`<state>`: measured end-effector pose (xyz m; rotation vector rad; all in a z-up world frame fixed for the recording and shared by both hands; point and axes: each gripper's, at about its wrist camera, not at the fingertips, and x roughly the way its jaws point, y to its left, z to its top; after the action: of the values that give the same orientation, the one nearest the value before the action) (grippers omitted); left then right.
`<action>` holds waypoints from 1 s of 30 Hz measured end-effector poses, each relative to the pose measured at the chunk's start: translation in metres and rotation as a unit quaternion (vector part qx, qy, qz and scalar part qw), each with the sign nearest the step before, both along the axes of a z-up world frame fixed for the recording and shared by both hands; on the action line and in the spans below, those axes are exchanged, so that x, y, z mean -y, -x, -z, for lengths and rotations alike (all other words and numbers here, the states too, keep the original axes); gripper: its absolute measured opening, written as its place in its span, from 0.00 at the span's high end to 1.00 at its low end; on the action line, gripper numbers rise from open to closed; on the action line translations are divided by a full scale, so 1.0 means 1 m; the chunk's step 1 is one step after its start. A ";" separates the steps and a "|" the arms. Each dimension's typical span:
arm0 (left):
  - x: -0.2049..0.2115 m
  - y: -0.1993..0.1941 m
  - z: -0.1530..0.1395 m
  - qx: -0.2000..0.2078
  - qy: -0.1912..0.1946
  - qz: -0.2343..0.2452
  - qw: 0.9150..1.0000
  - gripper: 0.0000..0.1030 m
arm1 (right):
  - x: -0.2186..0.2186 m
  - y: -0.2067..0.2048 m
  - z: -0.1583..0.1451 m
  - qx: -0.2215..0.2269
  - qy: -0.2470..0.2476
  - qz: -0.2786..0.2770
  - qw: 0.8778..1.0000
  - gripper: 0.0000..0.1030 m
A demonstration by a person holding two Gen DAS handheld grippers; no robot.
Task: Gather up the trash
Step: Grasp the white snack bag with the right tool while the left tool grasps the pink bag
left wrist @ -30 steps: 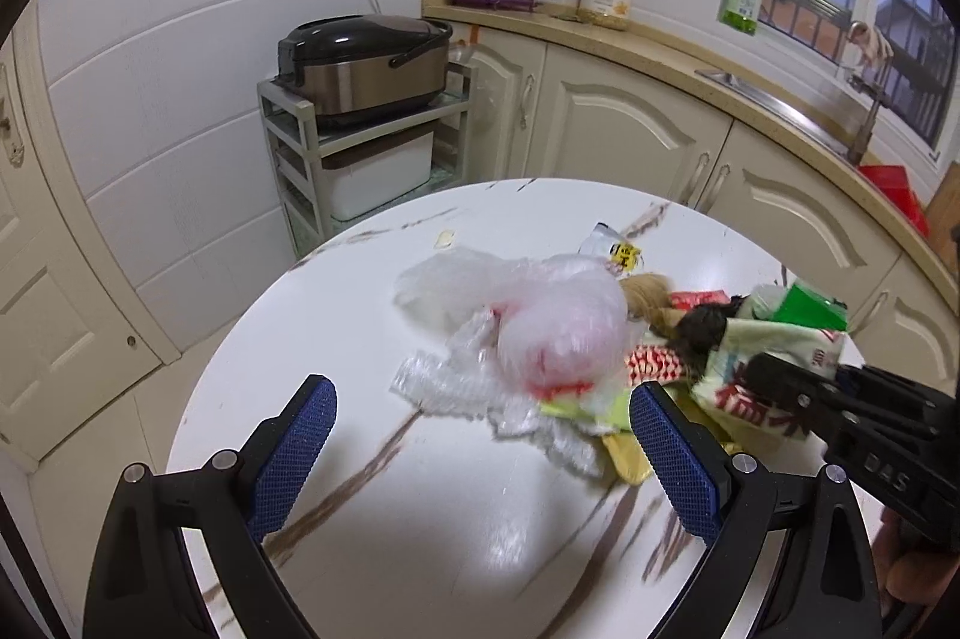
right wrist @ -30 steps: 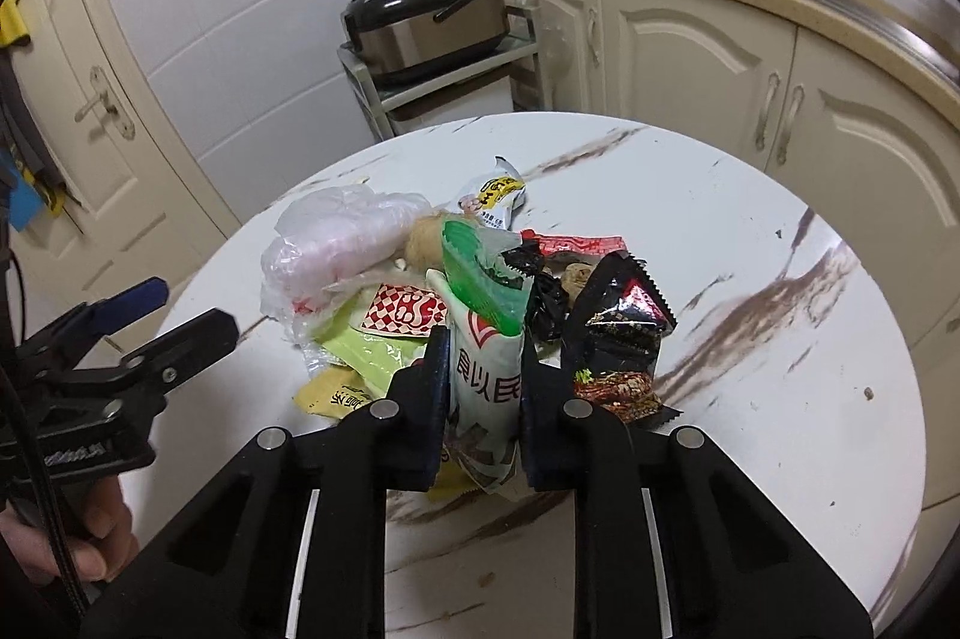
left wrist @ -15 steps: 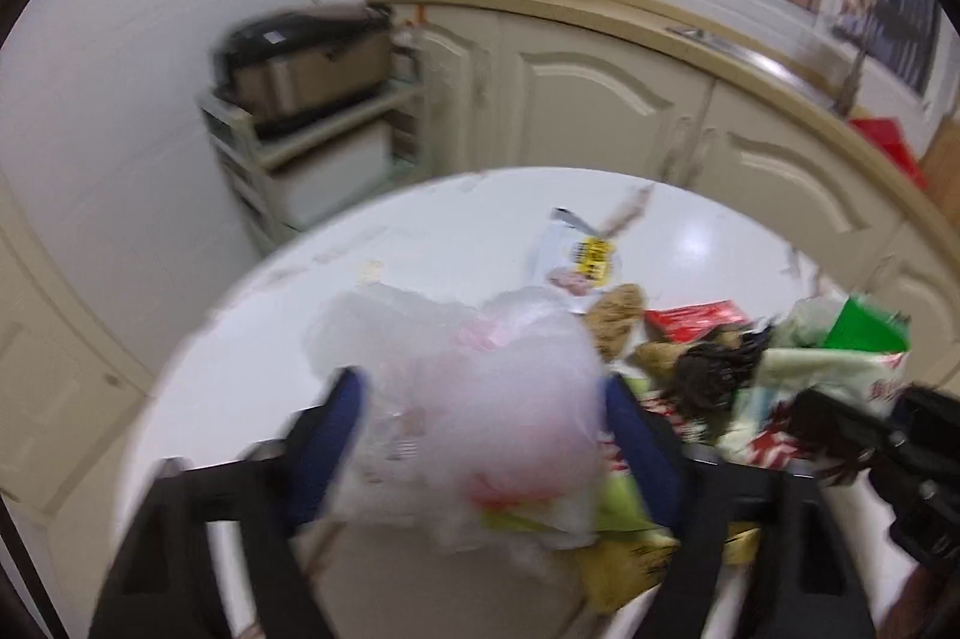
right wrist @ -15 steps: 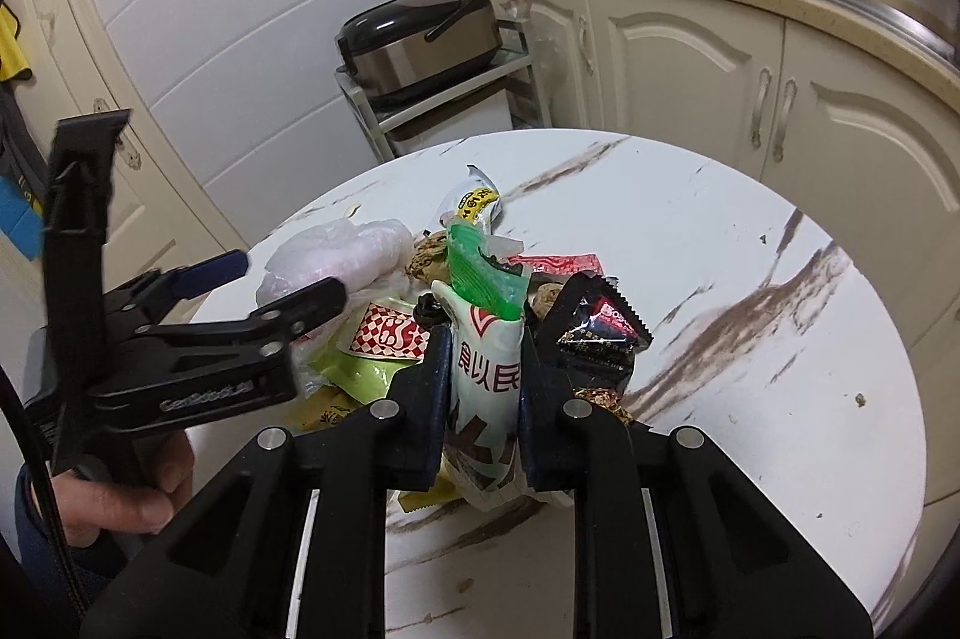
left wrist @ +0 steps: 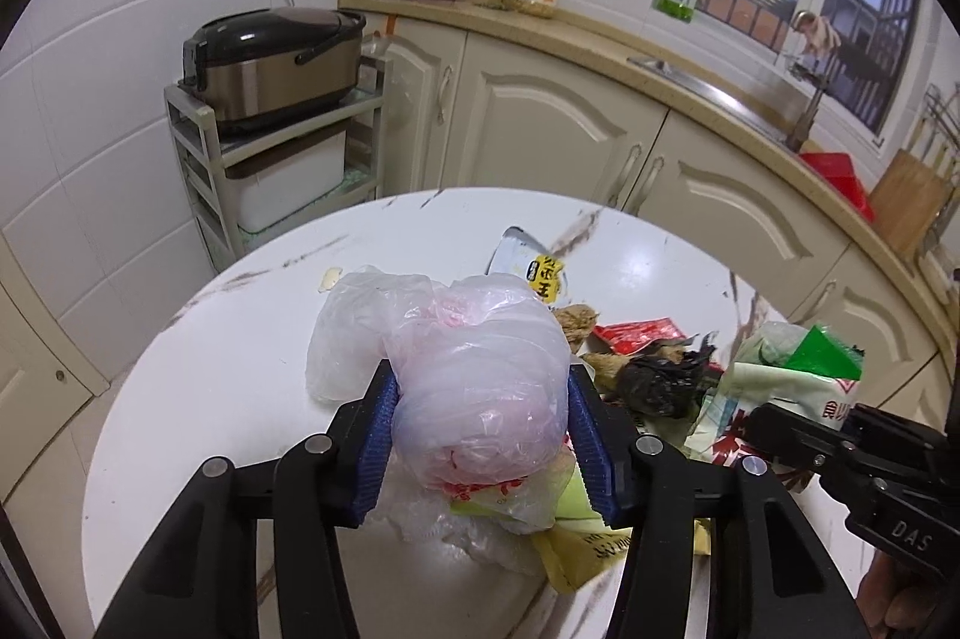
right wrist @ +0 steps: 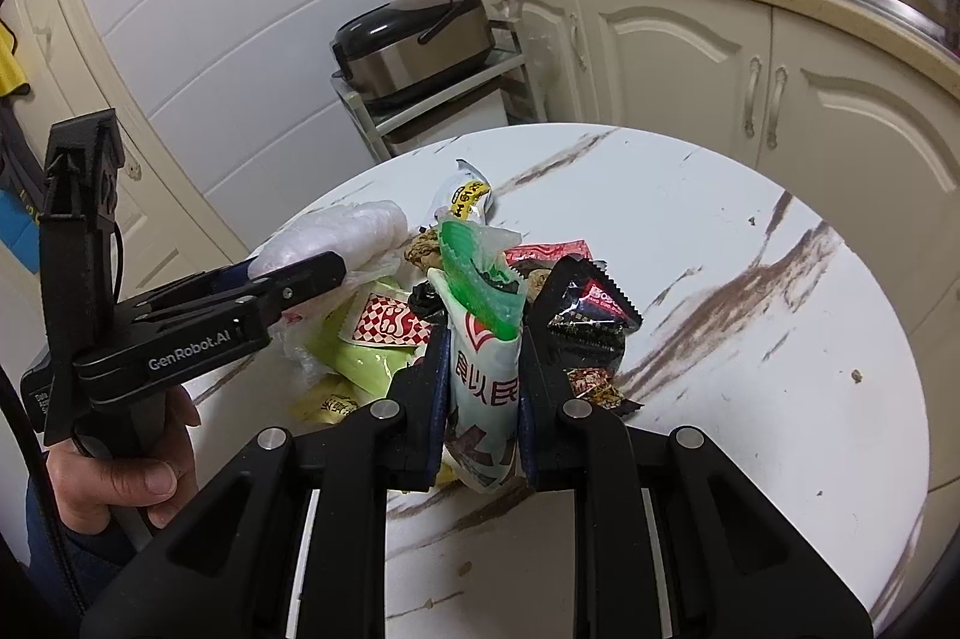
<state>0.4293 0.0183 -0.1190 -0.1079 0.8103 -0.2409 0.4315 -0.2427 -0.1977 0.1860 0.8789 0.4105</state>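
Left gripper [left wrist: 480, 435] closing on crumpled clear plastic bag [left wrist: 474, 387], blue pads touching its bulge near the round tabletop's [left wrist: 240, 381] left edge—light, soft, slippery, best pinched mid-bulge; right gripper [right wrist: 483, 387] clamps upright white-green snack pouch [right wrist: 480, 333], crinkly, light, toward centre.

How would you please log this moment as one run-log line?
left gripper: closing around plastic bag | right gripper: shut on white-green packet | trash pile on table

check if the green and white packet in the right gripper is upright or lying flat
Upright: the green and white packet stands on end, pinched between the right gripper pads, green top up.
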 end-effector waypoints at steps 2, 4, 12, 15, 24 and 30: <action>-0.001 0.010 -0.004 0.006 0.002 0.000 1.000 0.52 | 0.004 0.005 -0.002 0.001 -0.005 0.003 1.000 0.82; -0.003 0.023 -0.009 0.012 0.003 0.000 1.000 0.52 | 0.007 0.009 -0.005 0.003 -0.009 0.006 1.000 0.82; 0.002 0.079 -0.033 0.040 0.008 0.011 0.999 0.52 | 0.018 0.029 -0.023 0.021 -0.012 0.018 1.000 0.83; 0.004 0.096 -0.036 0.040 0.009 0.017 0.999 0.52 | 0.021 0.035 -0.028 0.023 -0.012 0.020 0.999 0.83; 0.025 0.141 -0.062 0.061 0.007 0.045 0.997 0.52 | 0.041 0.066 -0.040 0.037 -0.015 0.039 0.998 0.84; 0.058 0.168 -0.081 0.086 -0.003 0.081 0.993 0.52 | 0.073 0.091 -0.056 0.056 -0.019 0.072 0.996 0.84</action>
<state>0.2617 -0.0398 -0.0379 -0.0151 0.6483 -0.3965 0.3408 -0.3160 -0.1419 0.2569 0.7420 0.3001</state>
